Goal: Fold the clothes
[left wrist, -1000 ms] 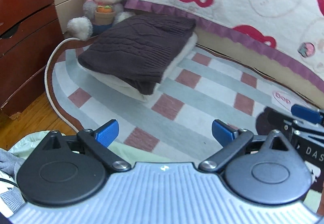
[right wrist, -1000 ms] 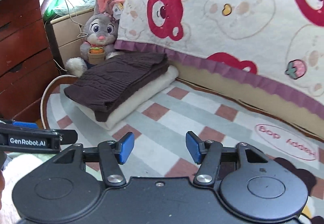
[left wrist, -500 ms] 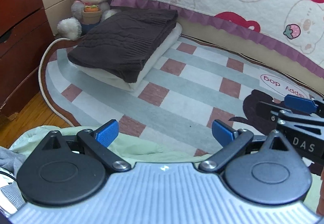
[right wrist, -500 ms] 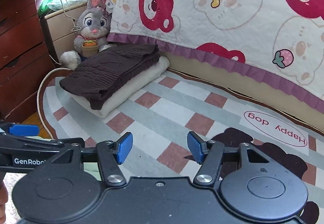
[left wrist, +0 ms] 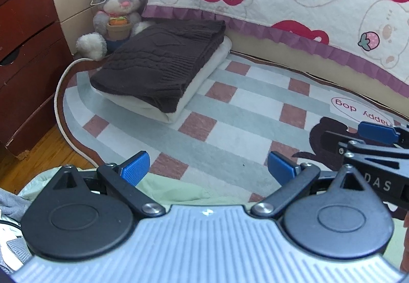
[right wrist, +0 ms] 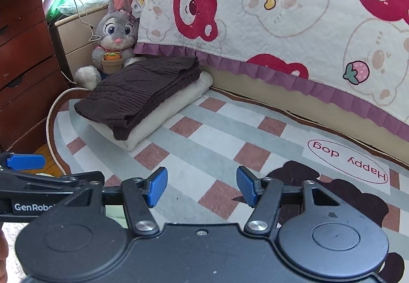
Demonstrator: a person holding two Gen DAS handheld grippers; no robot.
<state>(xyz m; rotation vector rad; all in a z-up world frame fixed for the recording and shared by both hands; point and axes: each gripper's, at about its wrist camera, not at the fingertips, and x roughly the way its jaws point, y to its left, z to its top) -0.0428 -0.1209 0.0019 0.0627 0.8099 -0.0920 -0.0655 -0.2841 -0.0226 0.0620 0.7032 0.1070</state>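
Left gripper (left wrist: 207, 168) and right gripper (right wrist: 202, 187), fingers spread and empty, above a checked rug (right wrist: 230, 129); folded brown sweater (left wrist: 163, 65) on a folded cream garment (left wrist: 199, 78) at far left; pale green garment (left wrist: 176, 189) beneath the left gripper

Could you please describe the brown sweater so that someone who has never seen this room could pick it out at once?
Find the bed with the bear-print quilt and the checked rug beside it. At the rug's far corner, in front of a grey stuffed rabbit, lie two folded garments. The brown sweater is the dark cable-knit one on top; the cream garment beneath is pale and smooth.
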